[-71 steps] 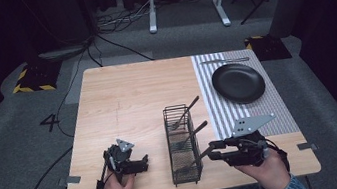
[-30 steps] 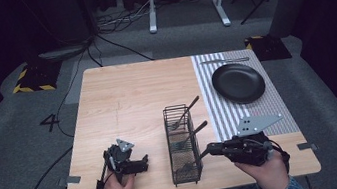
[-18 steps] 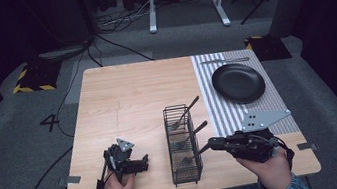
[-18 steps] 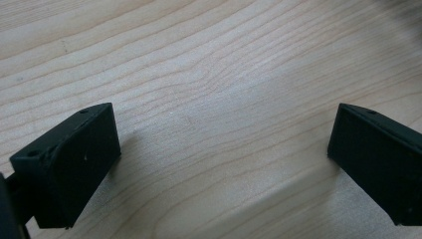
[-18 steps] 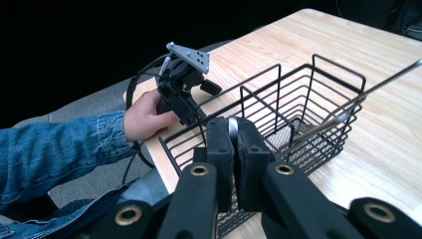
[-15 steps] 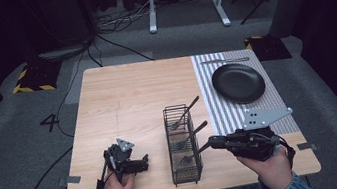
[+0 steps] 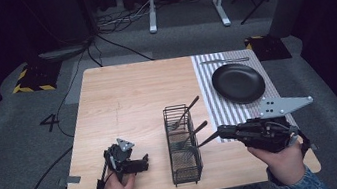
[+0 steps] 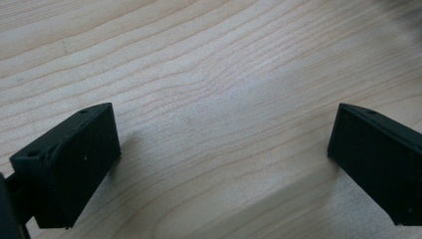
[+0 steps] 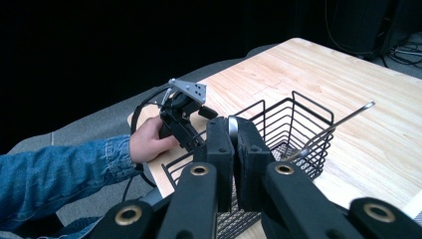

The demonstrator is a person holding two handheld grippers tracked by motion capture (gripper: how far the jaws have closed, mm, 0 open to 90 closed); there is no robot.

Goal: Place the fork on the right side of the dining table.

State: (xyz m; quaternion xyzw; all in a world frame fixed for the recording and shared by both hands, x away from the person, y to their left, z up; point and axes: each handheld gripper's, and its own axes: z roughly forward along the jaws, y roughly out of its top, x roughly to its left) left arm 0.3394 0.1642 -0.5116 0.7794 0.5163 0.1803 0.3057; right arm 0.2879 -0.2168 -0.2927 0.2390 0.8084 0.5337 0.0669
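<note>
Right gripper clenched on a utensil handle beside the wire basket, left gripper spread wide over bare wooden table, black plate well apart on striped mat.

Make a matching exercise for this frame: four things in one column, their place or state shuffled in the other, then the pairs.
Things:
1. left claw
2. right claw
3. black plate
4. wire basket

States or places:
A. on the striped mat
B. open over bare wood
C. between the two hands
D. shut on a utensil handle

Pairs: 1-B, 2-D, 3-A, 4-C
</note>
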